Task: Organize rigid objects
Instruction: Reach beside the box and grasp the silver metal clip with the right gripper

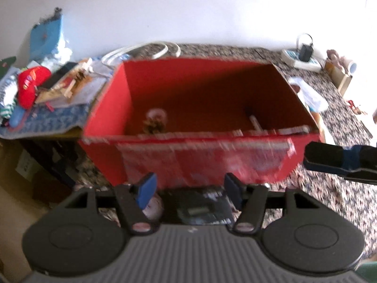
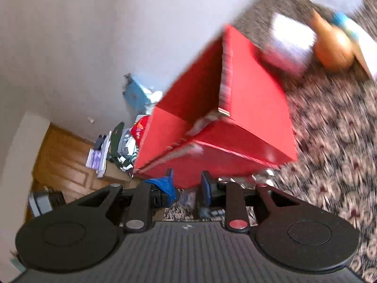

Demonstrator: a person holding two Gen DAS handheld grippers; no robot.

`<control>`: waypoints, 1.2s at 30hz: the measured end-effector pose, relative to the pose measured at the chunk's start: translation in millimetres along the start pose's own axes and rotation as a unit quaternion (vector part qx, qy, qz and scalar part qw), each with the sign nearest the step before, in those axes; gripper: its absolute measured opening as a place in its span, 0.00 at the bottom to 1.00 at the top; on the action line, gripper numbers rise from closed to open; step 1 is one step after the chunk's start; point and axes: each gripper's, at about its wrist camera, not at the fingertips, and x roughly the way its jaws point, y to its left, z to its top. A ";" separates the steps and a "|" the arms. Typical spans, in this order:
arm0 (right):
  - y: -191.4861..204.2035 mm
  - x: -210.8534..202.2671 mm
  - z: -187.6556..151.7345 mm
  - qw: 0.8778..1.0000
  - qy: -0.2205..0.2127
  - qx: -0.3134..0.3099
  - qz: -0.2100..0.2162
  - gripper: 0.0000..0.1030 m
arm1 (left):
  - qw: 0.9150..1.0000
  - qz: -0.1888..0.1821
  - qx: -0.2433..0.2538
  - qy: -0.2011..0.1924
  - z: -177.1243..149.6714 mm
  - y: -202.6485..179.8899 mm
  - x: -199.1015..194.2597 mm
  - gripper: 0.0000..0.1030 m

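Red cardboard box point(image 1: 200, 108) sits open-topped on the patterned carpet point(image 1: 341, 122), blurred. Inside on its floor: a small round pinkish object point(image 1: 156, 118) near left, thin white stick-like pieces point(image 1: 255, 122) toward right; too blurred to name. Left tongs point(image 1: 189, 188) spread wide just before the box's near wall, nothing between the pads. Right tongs point(image 2: 187, 185) at the box's near corner point(image 2: 212, 141), with a narrow gap between the pads and nothing gripped. Right tongs also show at the right edge of the left view. Clutter pile point(image 1: 35, 85) left of box, power strip point(image 1: 304, 59) far right.
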 end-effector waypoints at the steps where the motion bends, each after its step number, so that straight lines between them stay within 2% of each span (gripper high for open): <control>1: -8.2 0.1 -1.5 1.000 0.002 0.020 0.004 0.08 | 1.000 -0.007 0.003 0.003 -4.2 -2.4 3.4 0.62; 6: -44.3 1.4 -9.4 0.994 0.010 0.106 0.019 0.09 | 0.998 -0.054 0.024 0.013 -19.9 -15.1 23.5 0.66; 10: -58.9 2.1 -15.8 0.993 0.002 0.120 0.007 0.09 | 0.997 -0.064 0.046 0.017 -22.5 -25.1 45.6 0.66; 14: -69.6 1.4 -18.3 0.992 0.005 0.126 0.000 0.09 | 0.996 -0.074 0.044 0.024 -19.5 -28.5 66.2 0.66; 22: -89.6 -13.6 -17.9 0.989 -0.008 0.148 -0.004 0.09 | 0.993 -0.098 0.056 0.022 -15.0 -40.2 83.7 0.65; 24: -91.4 -17.1 -15.5 0.988 -0.011 0.151 -0.003 0.09 | 0.993 -0.104 0.056 0.026 -16.7 -42.8 86.4 0.61; 26: -93.4 -19.5 -14.0 0.988 -0.012 0.154 -0.005 0.09 | 0.991 -0.117 0.059 0.037 -19.3 -46.5 87.4 0.50; 28: -97.2 -20.1 -11.7 0.987 -0.010 0.163 -0.003 0.09 | 0.989 -0.130 0.058 0.045 -23.4 -49.1 86.3 0.47; 34: -107.3 -29.2 -6.0 0.986 -0.003 0.166 -0.011 0.09 | 0.979 -0.179 0.062 0.073 -43.1 -67.6 74.1 0.46; 36: -110.8 -35.1 -5.3 0.985 -0.005 0.170 -0.009 0.09 | 0.977 -0.183 0.088 0.067 -49.2 -77.8 64.2 0.47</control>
